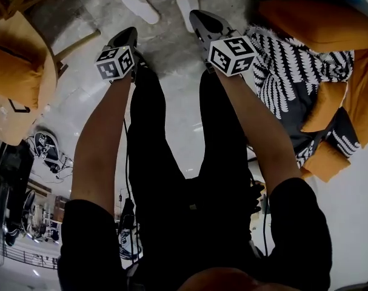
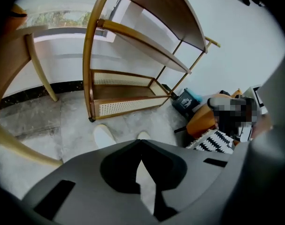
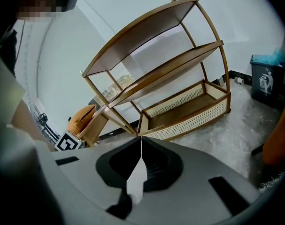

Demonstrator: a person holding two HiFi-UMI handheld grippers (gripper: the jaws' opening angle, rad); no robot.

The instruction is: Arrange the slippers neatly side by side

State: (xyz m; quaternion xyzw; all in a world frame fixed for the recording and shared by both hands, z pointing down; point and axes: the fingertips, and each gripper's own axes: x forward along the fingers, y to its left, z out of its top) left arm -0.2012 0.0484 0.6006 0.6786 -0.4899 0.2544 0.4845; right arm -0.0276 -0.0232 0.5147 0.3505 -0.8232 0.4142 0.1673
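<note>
Two white slippers lie on the grey stone floor at the top of the head view. The left slipper (image 1: 138, 3) is slanted; the right slipper (image 1: 185, 3) lies straighter, a gap apart from it. My left gripper (image 1: 133, 31) hangs just short of the left slipper, my right gripper (image 1: 197, 16) close beside the right slipper. In the left gripper view the left gripper (image 2: 141, 140) is shut with nothing held; the left slipper (image 2: 103, 136) and the right slipper's tip (image 2: 143, 135) show beyond it. In the right gripper view the right gripper (image 3: 141, 138) has its tips together, holding nothing.
A wooden shelf rack (image 2: 133, 95) with a cane-sided bottom tray stands on the floor past the slippers. A black-and-white patterned throw (image 1: 287, 71) and orange cushions (image 1: 317, 23) lie to the right, a wooden chair (image 1: 20, 59) to the left. A dark bin (image 3: 266, 81) stands far right.
</note>
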